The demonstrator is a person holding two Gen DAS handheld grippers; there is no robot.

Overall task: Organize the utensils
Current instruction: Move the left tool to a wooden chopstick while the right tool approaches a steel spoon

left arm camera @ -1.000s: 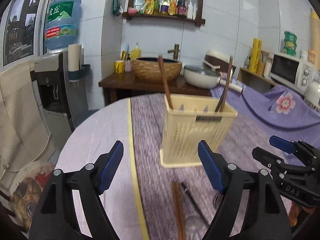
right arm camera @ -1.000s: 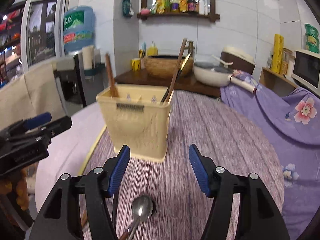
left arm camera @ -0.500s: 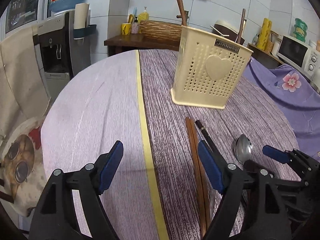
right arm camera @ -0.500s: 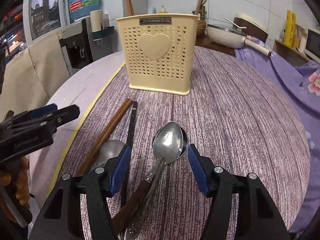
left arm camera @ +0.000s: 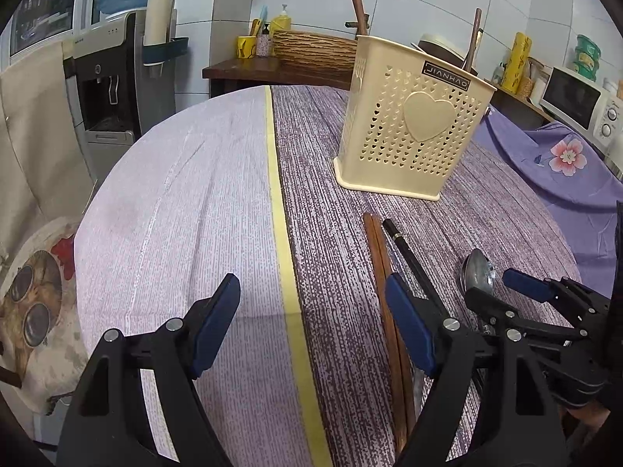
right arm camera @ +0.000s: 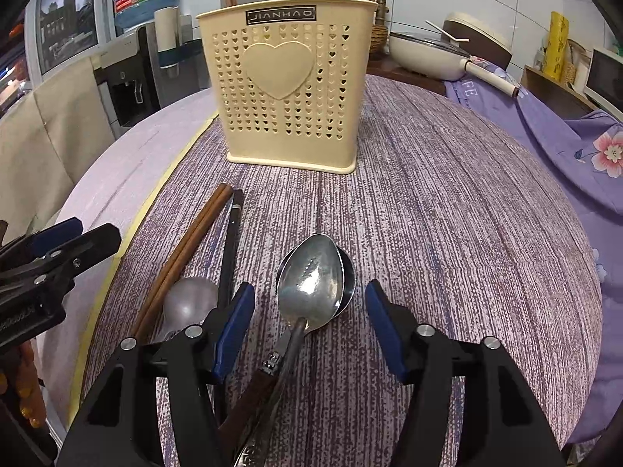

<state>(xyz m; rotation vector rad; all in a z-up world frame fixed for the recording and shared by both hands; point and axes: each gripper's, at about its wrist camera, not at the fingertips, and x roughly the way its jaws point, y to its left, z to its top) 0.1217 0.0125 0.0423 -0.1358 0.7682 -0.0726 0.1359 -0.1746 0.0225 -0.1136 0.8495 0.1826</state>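
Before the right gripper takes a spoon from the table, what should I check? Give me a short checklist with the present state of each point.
1. Right gripper open: ok, nothing pressed by its fingers; it has just been opening.
2. Top spoon lies between its fingers: ok.
3. One spoon only: not ok, a second spoon lies stacked under it.
4. Left gripper out of the way: ok, open over bare cloth beside the chopsticks.
5. Holder upright: ok.
6. Free room inside holder: cannot tell.

Kitchen background beyond the tabletop (left arm camera: 202,202)

A water dispenser (left arm camera: 117,89) is seen upper left, a microwave (left arm camera: 580,101) at right.
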